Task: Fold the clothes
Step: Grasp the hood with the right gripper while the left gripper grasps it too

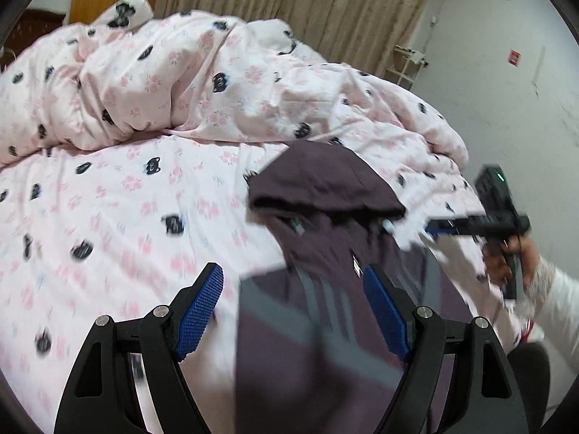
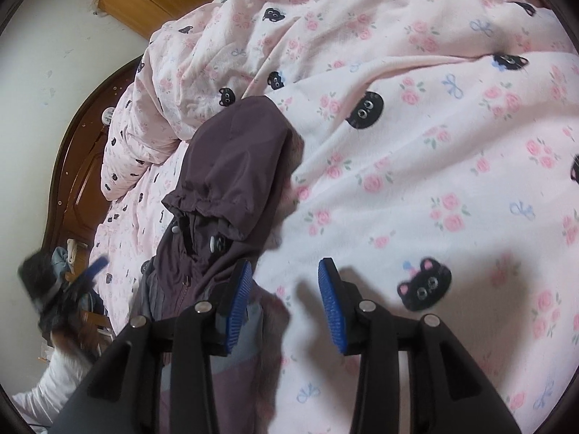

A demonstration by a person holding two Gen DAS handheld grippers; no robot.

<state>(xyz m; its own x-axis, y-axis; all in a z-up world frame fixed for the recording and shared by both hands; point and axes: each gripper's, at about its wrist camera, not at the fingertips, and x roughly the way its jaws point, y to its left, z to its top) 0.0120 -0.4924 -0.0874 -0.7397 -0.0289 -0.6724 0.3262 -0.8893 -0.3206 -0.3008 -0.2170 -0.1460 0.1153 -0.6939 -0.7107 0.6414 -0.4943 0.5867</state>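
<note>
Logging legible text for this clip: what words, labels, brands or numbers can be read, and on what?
None can be read.
Red sign on the wall: too small to read.
White mark on the purple jacket: blurred.
Round sticker on the headboard: too small.

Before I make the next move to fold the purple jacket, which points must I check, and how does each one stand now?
1. Left tongs open, nothing held: ok.
2. Right tongs open, nothing held: ok.
3. Purple jacket lies on the pink bedsheet: ok.
4. Hood spread flat: not ok, it is bunched.
5. Sleeves laid out: cannot tell, blurred.
6. Crumpled duvet apart from the jacket: not ok, it touches the hood.
</note>
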